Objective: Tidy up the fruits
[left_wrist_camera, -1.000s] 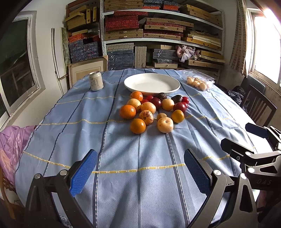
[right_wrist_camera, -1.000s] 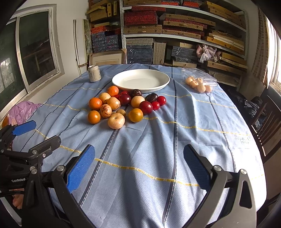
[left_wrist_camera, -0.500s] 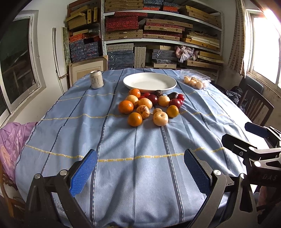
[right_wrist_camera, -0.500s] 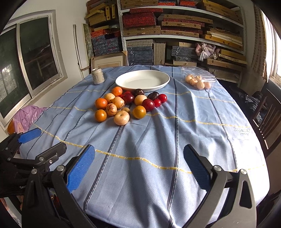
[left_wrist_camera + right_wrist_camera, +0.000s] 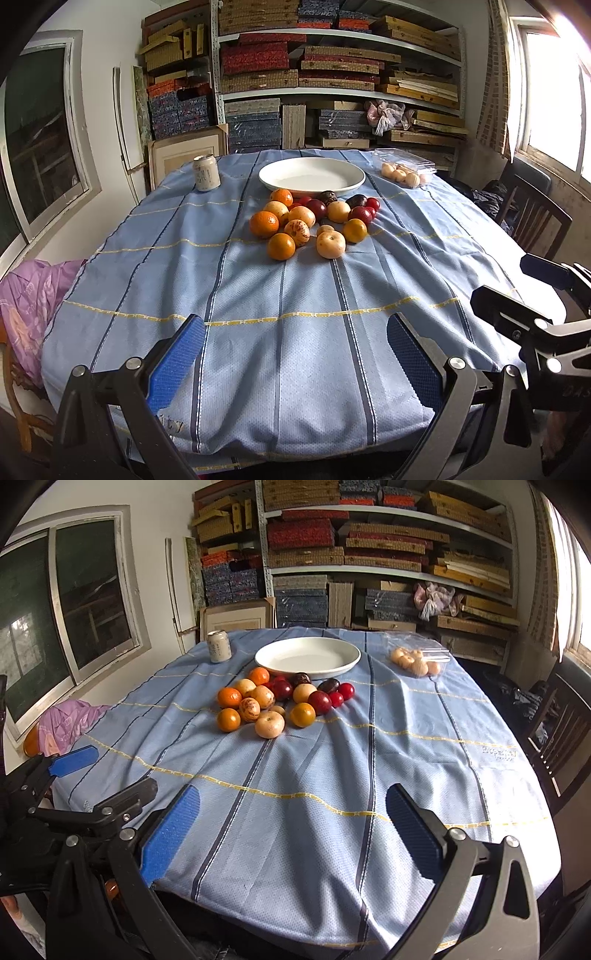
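One white plate [image 5: 312, 176] sits on the blue striped tablecloth [image 5: 280, 295], with nothing on it. Just in front of the plate, touching or nearly touching one another, lies one cluster of fruit [image 5: 314, 221]. Counted in the left wrist view: four oranges, the nearest at [image 5: 281, 246]; about five pale yellow-tan fruits, the nearest at [image 5: 331, 244], one of them speckled red [image 5: 298, 232]; about five red or dark round fruits toward the plate, some partly hidden, so that figure is approximate. One drink can [image 5: 206, 172] stands upright at 10 o'clock from the cluster. One clear bag of pale round items [image 5: 404, 173] lies at 2 o'clock from it.

The left gripper [image 5: 293, 354] is released, pads spread wide, holding nothing, over the near table edge. The fruit lies at 12 o'clock from it, well apart. The right gripper [image 5: 293, 830] is likewise released and unladen; the cluster [image 5: 280, 701] lies at 12 o'clock, well apart.
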`<act>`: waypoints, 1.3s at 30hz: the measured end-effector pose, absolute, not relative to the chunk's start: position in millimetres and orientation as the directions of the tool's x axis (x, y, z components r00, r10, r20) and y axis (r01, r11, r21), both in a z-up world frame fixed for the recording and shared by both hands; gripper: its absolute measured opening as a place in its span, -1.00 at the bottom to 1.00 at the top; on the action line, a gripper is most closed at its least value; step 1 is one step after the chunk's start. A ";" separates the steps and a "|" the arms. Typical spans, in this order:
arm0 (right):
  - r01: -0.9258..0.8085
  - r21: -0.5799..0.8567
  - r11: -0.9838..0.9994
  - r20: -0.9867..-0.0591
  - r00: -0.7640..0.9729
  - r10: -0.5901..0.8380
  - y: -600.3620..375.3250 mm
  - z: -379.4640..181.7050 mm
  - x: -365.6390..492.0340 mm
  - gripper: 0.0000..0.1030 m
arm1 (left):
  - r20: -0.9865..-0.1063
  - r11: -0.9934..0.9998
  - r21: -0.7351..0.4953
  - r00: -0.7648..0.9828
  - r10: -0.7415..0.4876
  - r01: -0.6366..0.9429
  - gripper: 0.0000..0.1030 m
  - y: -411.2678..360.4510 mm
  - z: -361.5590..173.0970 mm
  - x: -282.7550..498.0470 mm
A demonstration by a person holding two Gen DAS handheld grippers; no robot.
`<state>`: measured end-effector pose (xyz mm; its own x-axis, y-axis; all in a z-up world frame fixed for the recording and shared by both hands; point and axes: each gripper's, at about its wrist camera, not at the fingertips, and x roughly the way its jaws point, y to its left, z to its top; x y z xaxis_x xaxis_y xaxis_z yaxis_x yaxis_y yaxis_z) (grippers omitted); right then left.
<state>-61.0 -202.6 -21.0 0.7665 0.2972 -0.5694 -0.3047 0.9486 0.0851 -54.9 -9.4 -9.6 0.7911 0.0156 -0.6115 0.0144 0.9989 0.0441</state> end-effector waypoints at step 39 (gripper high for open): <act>-0.337 0.082 0.938 -0.549 0.770 0.324 -197.1 -17.9 -72.0 0.92 | -0.611 0.999 0.023 0.791 -0.017 0.040 0.93 -10.8 -9.2 -57.9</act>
